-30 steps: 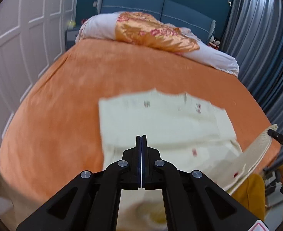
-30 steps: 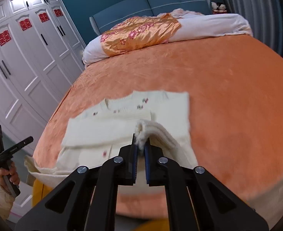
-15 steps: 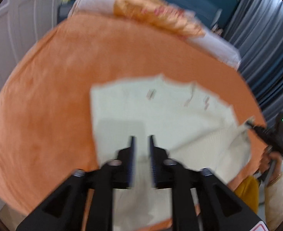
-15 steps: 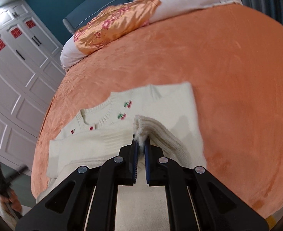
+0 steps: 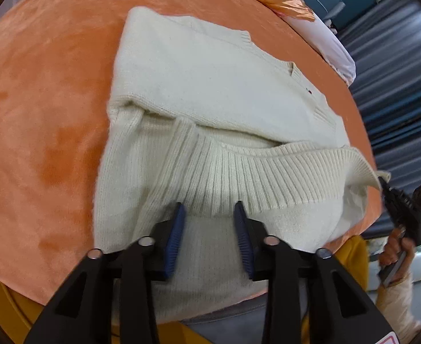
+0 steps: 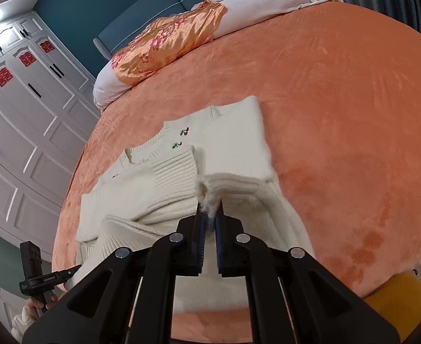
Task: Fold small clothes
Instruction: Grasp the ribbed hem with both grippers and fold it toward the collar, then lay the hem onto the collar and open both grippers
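cream sweater (image 6: 233,154) pinched in right gripper (image 6: 209,218) — left gripper (image 5: 209,215) agape

Orange bedspread (image 6: 339,109) covers the bed. Shiny orange floral pillow (image 6: 167,46) lies on white bedding (image 6: 267,3) by the blue headboard (image 6: 159,5). White wardrobe (image 6: 18,109) with red emblems. Grey curtains (image 5: 396,66).

The matte black two-finger left gripper (image 5: 209,229) has ridged blue pads (image 5: 173,243) on its fingertips and round silver pivot screws along its angular linkage arms; a red-and-white sticker shows at its lower edge. The matching black right gripper (image 6: 209,230) carries the same blue pads and silver screws. Bare skin and a cream cuff show at the right hand (image 5: 396,248).
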A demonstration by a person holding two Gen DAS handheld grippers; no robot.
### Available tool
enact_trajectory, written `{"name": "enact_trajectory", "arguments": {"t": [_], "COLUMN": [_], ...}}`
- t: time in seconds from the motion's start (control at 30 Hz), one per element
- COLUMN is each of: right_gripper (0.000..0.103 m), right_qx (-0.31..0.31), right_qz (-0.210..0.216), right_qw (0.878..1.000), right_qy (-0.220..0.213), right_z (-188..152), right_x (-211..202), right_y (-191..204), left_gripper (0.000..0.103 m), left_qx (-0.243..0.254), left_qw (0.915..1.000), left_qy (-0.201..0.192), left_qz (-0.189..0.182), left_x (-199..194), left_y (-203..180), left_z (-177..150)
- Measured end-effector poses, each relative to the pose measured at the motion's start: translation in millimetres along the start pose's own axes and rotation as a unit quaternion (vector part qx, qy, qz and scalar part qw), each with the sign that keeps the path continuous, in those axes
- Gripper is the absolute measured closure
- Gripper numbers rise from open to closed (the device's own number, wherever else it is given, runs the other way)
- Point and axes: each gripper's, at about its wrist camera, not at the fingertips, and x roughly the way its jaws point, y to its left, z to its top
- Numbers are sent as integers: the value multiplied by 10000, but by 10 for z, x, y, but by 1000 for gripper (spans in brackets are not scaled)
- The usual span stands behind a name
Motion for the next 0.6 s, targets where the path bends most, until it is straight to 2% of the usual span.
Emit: {"name": "enact_trajectory", "arguments": {"t": [0.03,0.07,0.13,0.2,0.23,0.3,0.4,0.43,0.5,0.57,0.6], "right_gripper": [98,98,98,98,98,98,98,98,98,98,98], "right_qx": [11,23,19,-19,-23,-13,22,21,26,27,31], "right_qz": [20,34,61,55,61,70,97,93,88,83,84], "right_qw": [10000,10000,10000,10000,10000,10000,9999,9999,9999,9999,9999], "right_qy": [-11,-27,-46,-46,-43,-53,-92,-103,-121,-122,-124], "right_z": [-13,-15,-19,-23,-22,-19,-17,-21,-33,-34,-35], "right_x": [-17,-32,-60,-73,-74,-81,-110,-124,-157,-163,-172], "right_y": [1,-2,-6,-1,5,6,15,17,21,16,17], "left_gripper": [100,103,103,93,90,75,74,73,64,64,78], "left_qx": [43,3,-109,17,78,131,62,54,117,183,197], "left_qw": [10000,9998,9987,9977,9977,9979,9984,9989,9995,9994,9993], "left_qy": [-47,-178,-483,-672,-655,-526,-251,-168,-37,-22,-44], "left_qz": [68,14,-78,44,158,349,499,435,300,305,300], "left_x": [-33,-122,-280,-385,-378,-281,-83,-44,47,83,83], "left_y": [-4,-19,5,-14,-16,25,133,158,142,135,144], "left_z": [2,-8,25,102,148,246,323,322,307,295,294]}}
